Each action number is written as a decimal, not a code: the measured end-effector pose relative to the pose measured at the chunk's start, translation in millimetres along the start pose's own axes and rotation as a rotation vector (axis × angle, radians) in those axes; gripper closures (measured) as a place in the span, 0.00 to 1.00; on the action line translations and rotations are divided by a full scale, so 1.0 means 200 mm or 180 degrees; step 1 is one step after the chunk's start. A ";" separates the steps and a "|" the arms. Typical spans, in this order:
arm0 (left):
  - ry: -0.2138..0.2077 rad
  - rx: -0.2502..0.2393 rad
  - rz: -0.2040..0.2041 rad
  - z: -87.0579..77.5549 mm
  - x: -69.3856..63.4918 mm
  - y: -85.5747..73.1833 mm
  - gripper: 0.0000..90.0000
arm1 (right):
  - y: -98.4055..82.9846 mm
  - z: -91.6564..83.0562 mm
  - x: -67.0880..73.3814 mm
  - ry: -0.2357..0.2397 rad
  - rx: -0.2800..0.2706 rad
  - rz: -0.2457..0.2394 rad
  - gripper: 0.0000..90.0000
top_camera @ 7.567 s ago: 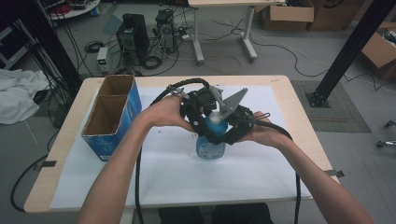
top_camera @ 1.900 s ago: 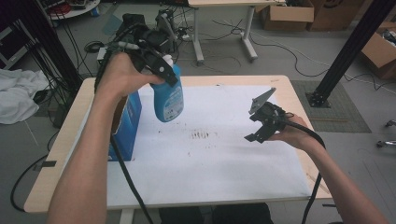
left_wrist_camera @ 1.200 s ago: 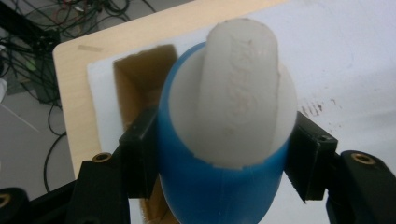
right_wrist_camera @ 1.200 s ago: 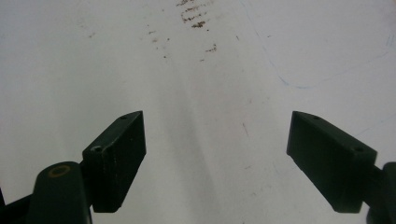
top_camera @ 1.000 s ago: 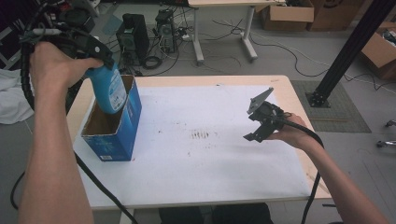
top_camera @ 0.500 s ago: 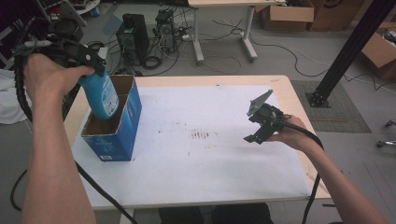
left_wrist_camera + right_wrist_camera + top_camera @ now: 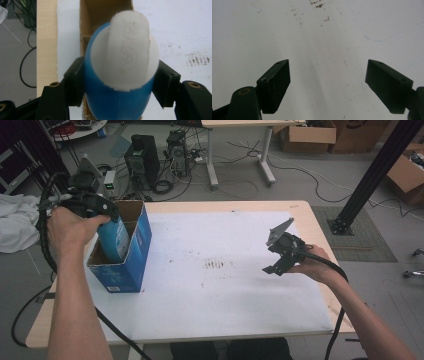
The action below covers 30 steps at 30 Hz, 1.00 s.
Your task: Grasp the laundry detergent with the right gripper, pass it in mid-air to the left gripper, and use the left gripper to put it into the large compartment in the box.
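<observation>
Blue plastic is what your left gripper (image 7: pixel 102 212) has hold of: a blue bottle (image 7: pixel 116 239) with a white cap (image 7: pixel 130 50), clamped between both jaws just below the cap, as your left gripper view shows. In the high view the bottle hangs upright with its lower part down inside the open blue cardboard box (image 7: pixel 126 255), in the near compartment. A cardboard divider (image 7: pixel 86 37) crosses the box just beyond the bottle, and the brown inner walls stand close on either side of it, so the bottle sits in a tight space. Whether its base touches the box floor cannot be told.

The box stands at the left edge of the white sheet (image 7: pixel 215 285) that covers the wooden table (image 7: pixel 310 215). Your left forearm (image 7: pixel 75 310) runs up along the near left side of the table, and the gripper's black cable (image 7: pixel 42 245) loops out past the table edge.

Your right gripper (image 7: pixel 277 255) is well apart from the box, held over the right part of the sheet. Its jaws stand wide apart with nothing between them; in your right gripper view they frame bare white sheet with some dark smudges (image 7: pixel 319 5) farther off. A patch of similar marks (image 7: pixel 217 265) lies on the sheet between your two grippers.

Beyond the table the floor carries computer towers (image 7: pixel 142 160), tangled cables, another desk's legs (image 7: pixel 212 155) and cardboard boxes (image 7: pixel 305 137). A black post (image 7: pixel 372 175) rises at the right, and white cloth (image 7: pixel 17 227) lies left of the table.
</observation>
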<state>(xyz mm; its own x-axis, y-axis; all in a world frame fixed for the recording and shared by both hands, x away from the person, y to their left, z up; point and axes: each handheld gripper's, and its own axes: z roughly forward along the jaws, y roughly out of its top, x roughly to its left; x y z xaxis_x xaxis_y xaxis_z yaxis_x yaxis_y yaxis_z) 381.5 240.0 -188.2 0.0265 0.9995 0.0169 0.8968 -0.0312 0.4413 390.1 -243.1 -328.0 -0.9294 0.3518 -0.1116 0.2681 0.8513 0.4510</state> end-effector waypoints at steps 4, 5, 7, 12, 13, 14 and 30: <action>0.0003 0.0041 -0.0038 0.08 0.01 -0.03 0.43 | -0.01 0.00 0.00 -0.0009 0.0010 0.0002 0.22; 0.0022 0.0052 -0.0031 0.10 0.01 -0.04 0.43 | -0.01 0.00 0.00 -0.0011 0.0011 0.0002 0.22; 0.0049 0.0067 -0.0035 0.14 0.01 -0.05 0.42 | -0.02 0.01 0.00 -0.0005 0.0017 0.0013 0.22; 0.0059 0.0100 -0.0066 0.22 0.02 -0.08 0.42 | -0.04 0.00 0.00 -0.0012 0.0036 0.0038 0.22; 0.0054 0.0116 -0.0060 0.23 0.02 -0.08 0.42 | -0.04 0.01 0.00 -0.0013 0.0040 0.0042 0.22; 0.0053 0.0132 -0.0056 0.24 0.02 -0.08 0.42 | -0.04 0.01 0.00 -0.0017 0.0048 0.0038 0.22; 0.0151 0.0157 -0.0113 0.36 0.00 -0.10 0.42 | -0.07 0.02 0.00 -0.0020 0.0068 0.0089 0.23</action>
<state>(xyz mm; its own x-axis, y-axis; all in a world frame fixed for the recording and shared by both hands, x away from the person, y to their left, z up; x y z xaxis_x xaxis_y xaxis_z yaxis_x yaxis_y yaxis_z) 396.1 240.9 -262.3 -0.0258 0.9986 0.0451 0.9175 0.0058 0.3978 387.3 -253.8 -338.0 -0.9199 0.3779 -0.1049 0.2993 0.8492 0.4351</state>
